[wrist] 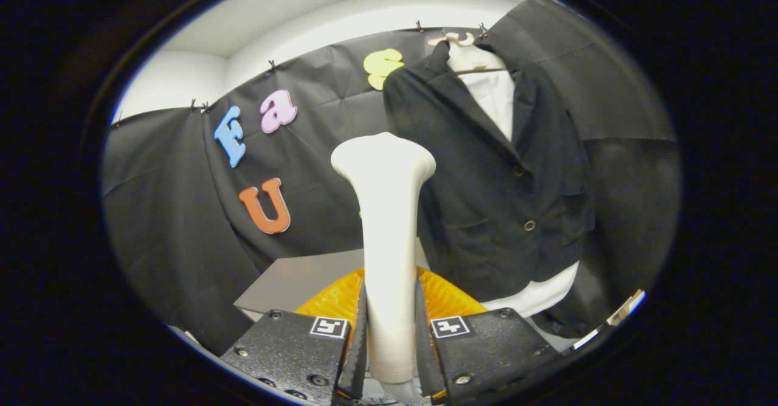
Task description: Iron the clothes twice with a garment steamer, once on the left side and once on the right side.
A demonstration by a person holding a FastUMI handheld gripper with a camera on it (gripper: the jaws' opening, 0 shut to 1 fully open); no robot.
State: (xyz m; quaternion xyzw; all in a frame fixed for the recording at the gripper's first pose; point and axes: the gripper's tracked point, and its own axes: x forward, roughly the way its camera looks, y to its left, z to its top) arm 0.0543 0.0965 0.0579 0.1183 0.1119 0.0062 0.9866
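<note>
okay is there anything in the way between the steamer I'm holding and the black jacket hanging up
Nothing visible blocks it. The gripper is shut on the white steamer, whose head stands just beside the black jacket on its hanger, with only open space between them.

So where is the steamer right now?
In the gripper view, the white garment steamer stands upright, clamped between the tool's fingers, its head just left of the hanging black jacket.

Booth background, non-task items.
Black cloth wall (170, 199) hangs across the far side, pinned up with small clips (271, 64); white wall and ceiling (340, 5) above it. Grey tabletop (292, 281) low at centre-left, orange ribbed object (331, 301) lying on it near. Pale strip (626, 309) at low right, unclear what.
</note>
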